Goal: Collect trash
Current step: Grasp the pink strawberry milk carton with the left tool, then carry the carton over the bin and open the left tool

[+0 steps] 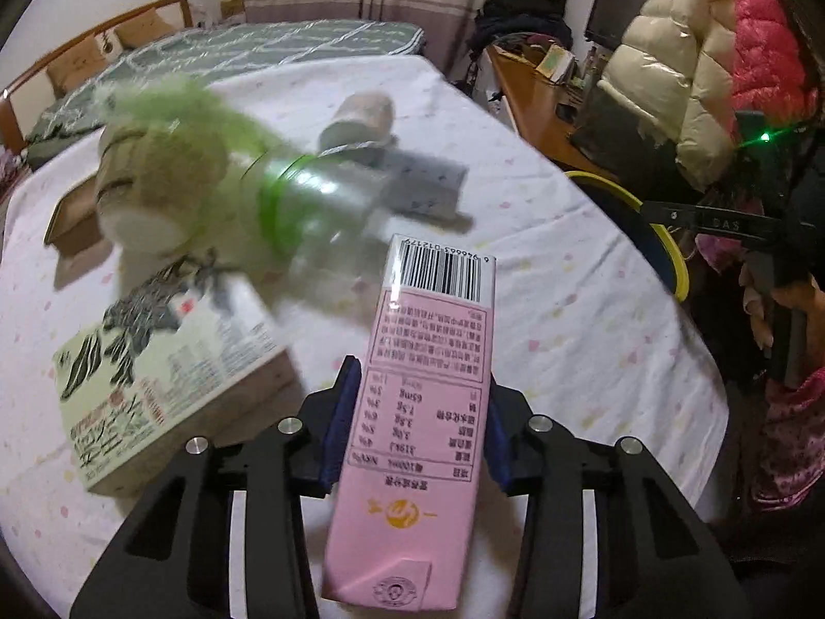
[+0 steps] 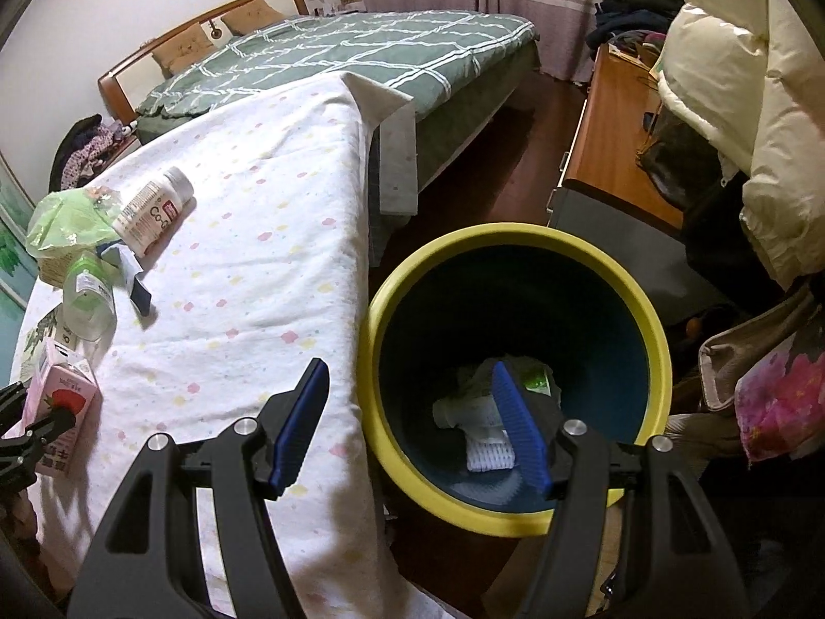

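With our left gripper point(image 1: 420, 430) clamped on the pink carton point(image 1: 420, 412) above the sheeted table point(image 2: 268, 237) and our right gripper point(image 2: 407, 423) gaping empty over the yellow-rimmed bin point(image 2: 515, 237), we risk the smooth carton slipping free before it clears the rim

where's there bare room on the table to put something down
Free: the wide stretch of cloth between the white bottle and the table's bin-side edge, running toward the far corner. Also the near strip ahead of the open right tongs. Crowded: the left end, where the white bottle, green bag, clear bottle and the pink carton in the left tongs bunch together.
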`<state>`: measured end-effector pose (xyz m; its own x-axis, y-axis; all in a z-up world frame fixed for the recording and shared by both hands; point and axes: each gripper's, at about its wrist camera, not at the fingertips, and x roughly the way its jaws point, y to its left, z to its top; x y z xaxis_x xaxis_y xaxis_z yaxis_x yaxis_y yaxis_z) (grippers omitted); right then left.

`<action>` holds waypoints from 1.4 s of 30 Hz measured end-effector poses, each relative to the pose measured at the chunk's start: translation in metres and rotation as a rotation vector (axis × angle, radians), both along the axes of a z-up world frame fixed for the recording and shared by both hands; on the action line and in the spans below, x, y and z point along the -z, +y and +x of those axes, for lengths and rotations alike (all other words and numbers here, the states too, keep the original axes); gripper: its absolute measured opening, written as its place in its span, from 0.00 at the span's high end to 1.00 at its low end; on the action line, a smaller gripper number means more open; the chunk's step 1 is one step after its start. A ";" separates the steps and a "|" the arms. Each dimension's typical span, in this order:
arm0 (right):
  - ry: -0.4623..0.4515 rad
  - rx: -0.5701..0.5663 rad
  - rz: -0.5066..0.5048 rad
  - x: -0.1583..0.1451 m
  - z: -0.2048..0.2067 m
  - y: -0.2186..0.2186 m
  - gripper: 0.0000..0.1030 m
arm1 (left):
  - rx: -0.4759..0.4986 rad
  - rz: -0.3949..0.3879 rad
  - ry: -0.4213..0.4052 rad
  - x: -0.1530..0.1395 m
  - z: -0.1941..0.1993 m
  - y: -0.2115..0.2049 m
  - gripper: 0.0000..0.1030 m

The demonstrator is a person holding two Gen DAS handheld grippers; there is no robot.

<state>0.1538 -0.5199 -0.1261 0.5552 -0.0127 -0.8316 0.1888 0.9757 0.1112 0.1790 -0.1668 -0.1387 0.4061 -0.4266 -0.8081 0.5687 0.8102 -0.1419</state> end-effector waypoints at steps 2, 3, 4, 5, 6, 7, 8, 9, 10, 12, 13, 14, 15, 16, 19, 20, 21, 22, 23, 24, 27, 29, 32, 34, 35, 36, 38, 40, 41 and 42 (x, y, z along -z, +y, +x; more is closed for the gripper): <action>-0.010 0.005 0.009 0.000 -0.004 -0.005 0.39 | 0.014 -0.001 -0.012 -0.005 -0.002 -0.009 0.59; -0.016 0.009 0.014 0.000 -0.007 -0.008 0.39 | 0.022 -0.005 -0.017 -0.008 -0.002 -0.015 0.59; -0.022 0.016 0.021 0.000 -0.011 -0.012 0.39 | 0.030 -0.005 -0.021 -0.011 -0.001 -0.021 0.59; -0.026 0.021 0.025 0.000 -0.013 -0.015 0.39 | 0.040 0.000 -0.025 -0.014 0.001 -0.030 0.59; -0.031 0.027 0.029 0.000 -0.016 -0.019 0.39 | 0.046 0.002 -0.027 -0.015 0.002 -0.036 0.59; -0.038 0.039 0.035 0.000 -0.021 -0.024 0.39 | 0.056 0.005 -0.029 -0.017 0.004 -0.045 0.59; -0.043 0.047 0.039 0.000 -0.025 -0.028 0.39 | 0.066 0.009 -0.031 -0.019 0.005 -0.053 0.59; -0.051 0.058 0.044 -0.001 -0.030 -0.033 0.39 | 0.085 0.016 -0.037 -0.022 0.007 -0.066 0.59; -0.059 0.067 0.049 -0.002 -0.035 -0.038 0.39 | 0.096 0.020 -0.042 -0.024 0.007 -0.074 0.59; -0.072 0.085 0.054 -0.004 -0.045 -0.045 0.39 | 0.129 0.024 -0.055 -0.029 0.008 -0.094 0.59; -0.081 0.095 0.056 -0.006 -0.050 -0.049 0.39 | 0.145 0.025 -0.063 -0.032 0.007 -0.105 0.59; -0.091 0.106 0.058 -0.007 -0.056 -0.054 0.39 | 0.158 0.027 -0.069 -0.034 0.007 -0.113 0.59; -0.100 0.115 0.062 -0.009 -0.061 -0.059 0.39 | 0.174 0.028 -0.075 -0.036 0.008 -0.125 0.59; -0.106 0.122 0.065 -0.010 -0.064 -0.062 0.39 | 0.190 0.027 -0.076 -0.037 0.008 -0.135 0.59; -0.130 0.157 0.065 -0.014 -0.079 -0.074 0.39 | 0.235 0.023 -0.068 -0.039 0.011 -0.168 0.59; -0.137 0.166 0.064 -0.015 -0.083 -0.076 0.39 | 0.252 0.023 -0.064 -0.039 0.012 -0.182 0.59; -0.144 0.178 0.064 -0.016 -0.087 -0.080 0.39 | 0.269 0.022 -0.061 -0.038 0.013 -0.194 0.59; -0.153 0.194 0.065 -0.018 -0.095 -0.084 0.39 | 0.280 0.023 -0.058 -0.037 0.014 -0.204 0.59; -0.159 0.205 0.065 -0.019 -0.099 -0.087 0.39 | 0.293 0.024 -0.054 -0.036 0.015 -0.213 0.59; -0.164 0.217 0.066 -0.019 -0.105 -0.091 0.39 | 0.308 0.027 -0.050 -0.034 0.016 -0.226 0.59; -0.170 0.257 0.065 -0.020 -0.123 -0.101 0.37 | 0.348 0.040 -0.049 -0.030 0.019 -0.262 0.59; -0.168 0.275 0.065 -0.019 -0.131 -0.105 0.36 | 0.367 0.046 -0.047 -0.026 0.019 -0.279 0.59; -0.157 0.296 0.067 -0.016 -0.139 -0.108 0.36 | 0.400 0.059 -0.039 -0.018 0.018 -0.310 0.59; -0.151 0.306 0.066 -0.014 -0.141 -0.109 0.36 | 0.421 0.063 -0.026 -0.011 0.017 -0.328 0.58; -0.148 0.308 0.065 -0.014 -0.141 -0.108 0.36 | 0.425 0.063 -0.021 -0.009 0.017 -0.333 0.58; -0.146 0.311 0.064 -0.013 -0.141 -0.108 0.36 | 0.427 0.062 -0.014 -0.005 0.018 -0.340 0.58; -0.144 0.313 0.064 -0.014 -0.139 -0.108 0.36 | 0.425 0.062 -0.007 -0.001 0.019 -0.347 0.58; -0.141 0.313 0.063 -0.014 -0.138 -0.108 0.36 | 0.409 0.058 -0.003 0.002 0.023 -0.352 0.30; -0.139 0.312 0.063 -0.014 -0.137 -0.107 0.36 | 0.396 0.052 -0.004 0.002 0.025 -0.350 0.23; -0.137 0.310 0.061 -0.015 -0.136 -0.106 0.35 | 0.375 0.036 -0.011 -0.001 0.027 -0.345 0.21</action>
